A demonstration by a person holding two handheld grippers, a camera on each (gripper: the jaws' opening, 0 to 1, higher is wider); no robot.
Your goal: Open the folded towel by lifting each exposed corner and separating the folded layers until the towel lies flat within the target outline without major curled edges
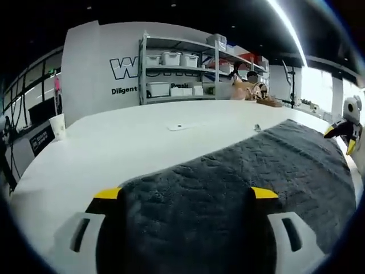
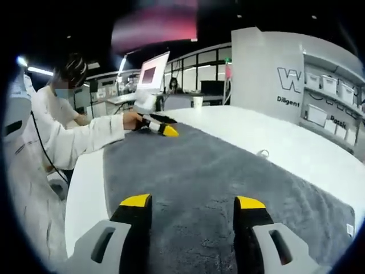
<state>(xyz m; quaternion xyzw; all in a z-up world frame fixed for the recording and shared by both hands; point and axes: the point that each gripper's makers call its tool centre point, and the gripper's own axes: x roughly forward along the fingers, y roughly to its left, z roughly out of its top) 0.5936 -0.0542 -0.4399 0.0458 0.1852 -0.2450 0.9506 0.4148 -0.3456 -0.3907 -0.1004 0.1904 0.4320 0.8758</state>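
Note:
A dark grey towel (image 1: 239,177) lies spread out on the white table (image 1: 114,148), its surface mostly smooth. My left gripper (image 1: 185,194) is open, low over the towel's near edge, with nothing pinched between its yellow-tipped jaws. In the left gripper view the right gripper (image 1: 345,134) appears at the far right, by the towel's far side. My right gripper (image 2: 193,201) is also open, hovering over the towel (image 2: 199,171). Across the cloth, a person's hand in a white sleeve (image 2: 85,137) holds the left gripper (image 2: 162,128) at the towel's opposite edge.
A paper cup (image 1: 57,125) stands near the table's left edge. A small white tag (image 1: 181,127) and a tiny object (image 1: 258,128) lie on bare table beyond the towel. Shelving with bins (image 1: 177,68) stands behind. A monitor (image 2: 153,74) sits past the table end.

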